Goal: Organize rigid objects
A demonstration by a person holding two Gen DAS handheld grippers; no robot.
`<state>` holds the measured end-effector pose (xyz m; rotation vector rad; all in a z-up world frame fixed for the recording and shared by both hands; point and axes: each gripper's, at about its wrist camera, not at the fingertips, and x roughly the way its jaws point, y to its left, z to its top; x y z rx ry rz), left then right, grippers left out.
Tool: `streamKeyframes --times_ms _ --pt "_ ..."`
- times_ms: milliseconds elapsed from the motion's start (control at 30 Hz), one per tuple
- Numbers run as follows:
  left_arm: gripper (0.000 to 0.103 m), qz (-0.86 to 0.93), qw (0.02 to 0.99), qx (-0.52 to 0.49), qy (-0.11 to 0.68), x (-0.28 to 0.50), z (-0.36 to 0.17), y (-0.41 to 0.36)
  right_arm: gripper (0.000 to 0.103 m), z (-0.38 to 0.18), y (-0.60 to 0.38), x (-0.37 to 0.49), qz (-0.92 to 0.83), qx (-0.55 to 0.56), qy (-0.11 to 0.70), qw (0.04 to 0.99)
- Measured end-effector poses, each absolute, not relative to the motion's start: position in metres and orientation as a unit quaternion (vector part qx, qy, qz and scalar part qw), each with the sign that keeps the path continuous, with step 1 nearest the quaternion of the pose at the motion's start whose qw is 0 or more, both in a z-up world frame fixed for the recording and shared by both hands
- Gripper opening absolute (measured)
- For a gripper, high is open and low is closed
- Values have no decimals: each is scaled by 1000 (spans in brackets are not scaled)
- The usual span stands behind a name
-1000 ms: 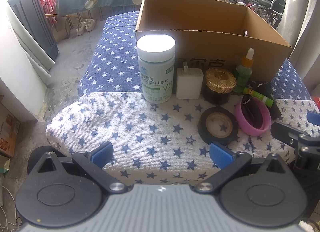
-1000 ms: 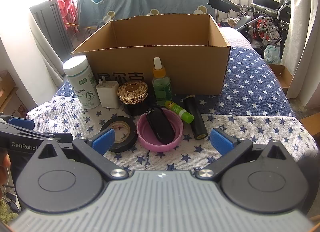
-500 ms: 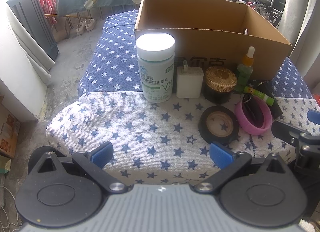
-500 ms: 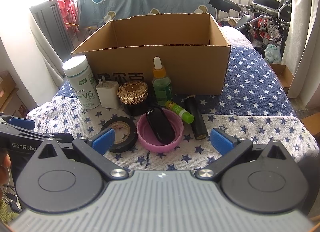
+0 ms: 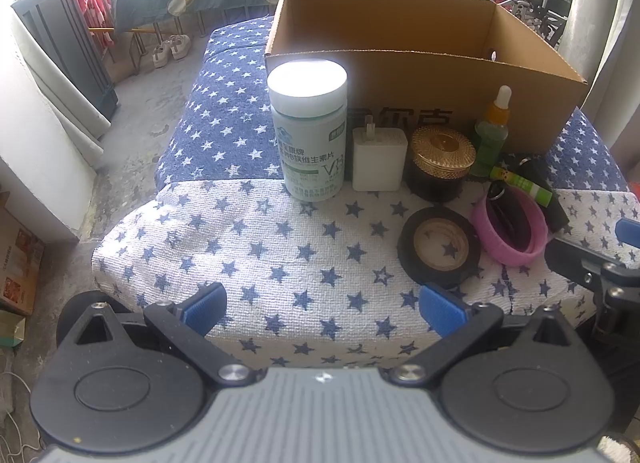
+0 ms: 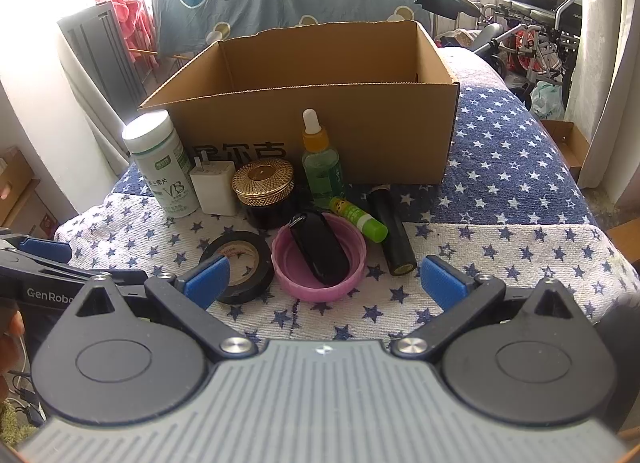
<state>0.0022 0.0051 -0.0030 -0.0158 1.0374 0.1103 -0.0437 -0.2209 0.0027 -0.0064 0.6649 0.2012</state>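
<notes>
Hand-held grippers (image 5: 322,309) (image 6: 324,277) before open cardboard box (image 6: 320,131)

The box (image 6: 320,131) is open on top, so its inside is free from above. Along its front wall stand the bottle (image 5: 308,131), charger (image 5: 379,161), gold-lidded jar (image 5: 440,167) and dropper (image 6: 322,167), close together with little room between them. In front, the tape (image 6: 240,265) and pink cap (image 6: 320,263) nearly touch. The starred cloth (image 5: 248,247) left of the tape lies bare.
</notes>
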Motion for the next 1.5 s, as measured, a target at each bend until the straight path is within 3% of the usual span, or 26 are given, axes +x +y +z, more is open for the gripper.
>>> streamKeyframes --times_ms 433,767,967,1067,1133,1267,1333,1500 --pt "103 27 865 -2 502 10 -8 -4 102 -7 -230 -36 100 18 335 937" --pt "102 -69 897 -7 436 20 0 -20 102 -1 -260 -28 114 58 297 946" --pt "85 -135 897 17 420 37 2 -47 100 3 -295 -9 119 108 278 947" --pt "75 -168 896 38 409 43 2 -64 94 0 -309 8 117 125 289 942" --pt "66 -185 894 50 406 47 1 -75 84 -3 -314 20 121 127 298 938" --pt "58 -212 883 61 415 59 -6 -94 69 -9 -312 49 139 110 326 929" --pt "53 -224 876 63 422 64 -10 -100 54 -13 -308 64 153 105 345 920" --pt "49 -250 865 67 431 70 -17 -109 32 -26 -295 91 172 77 383 904"
